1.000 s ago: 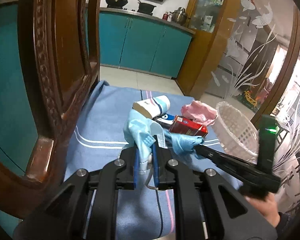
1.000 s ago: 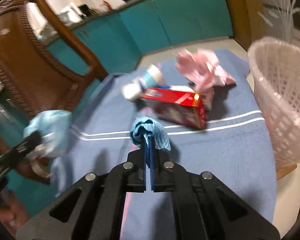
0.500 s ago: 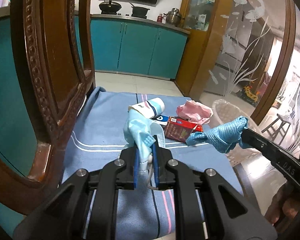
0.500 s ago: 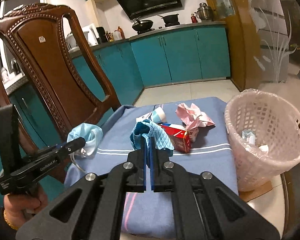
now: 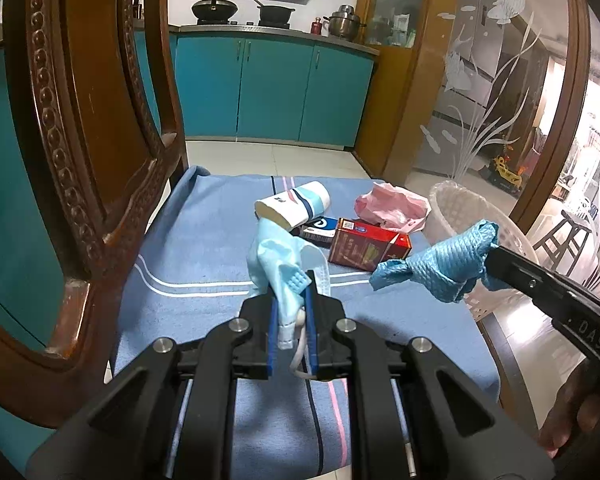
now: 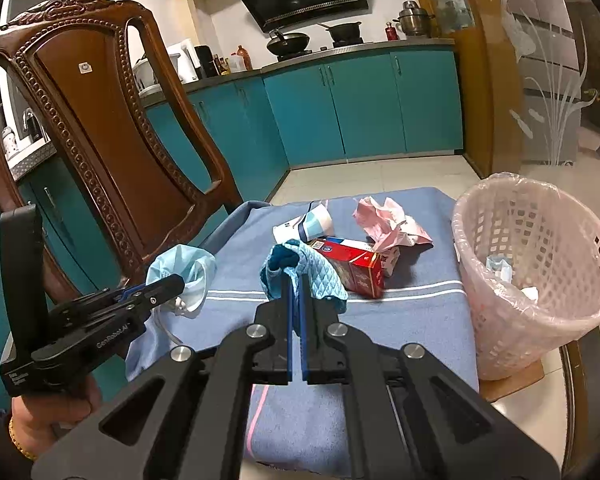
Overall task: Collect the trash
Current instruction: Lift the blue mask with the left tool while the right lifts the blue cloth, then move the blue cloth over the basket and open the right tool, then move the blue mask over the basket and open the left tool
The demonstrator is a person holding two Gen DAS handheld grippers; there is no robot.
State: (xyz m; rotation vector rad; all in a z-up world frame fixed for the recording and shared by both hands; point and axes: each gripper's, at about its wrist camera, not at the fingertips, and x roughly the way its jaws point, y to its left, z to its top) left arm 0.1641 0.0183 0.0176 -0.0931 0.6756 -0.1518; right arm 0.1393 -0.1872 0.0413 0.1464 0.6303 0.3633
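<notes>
My left gripper (image 5: 291, 280) is shut on a light blue face mask (image 5: 274, 258), held above the near part of the blue cloth (image 5: 196, 256); the mask (image 6: 184, 266) and that gripper (image 6: 180, 280) show at the left of the right wrist view. My right gripper (image 6: 294, 276) is shut on a crumpled blue quilted cloth (image 6: 318, 270), which hangs in the air left of the pink-lined waste basket (image 6: 540, 264). The same cloth (image 5: 440, 262) appears at the right of the left wrist view. On the blue cloth lie a red carton (image 6: 354, 266), a white and blue paper cup (image 6: 304, 226) and crumpled pink paper (image 6: 384, 222).
A carved wooden chair back (image 6: 112, 136) rises at the left, close to my left gripper. The basket (image 5: 472, 216) stands at the cloth's right edge with some scraps inside. Teal kitchen cabinets (image 6: 360, 108) and a tiled floor lie beyond. A hand (image 6: 52, 412) holds the left gripper.
My right gripper has lifted the blue quilted cloth off the table and carried it up and right, towards the basket. My left gripper has stayed about where it was, with the mask.
</notes>
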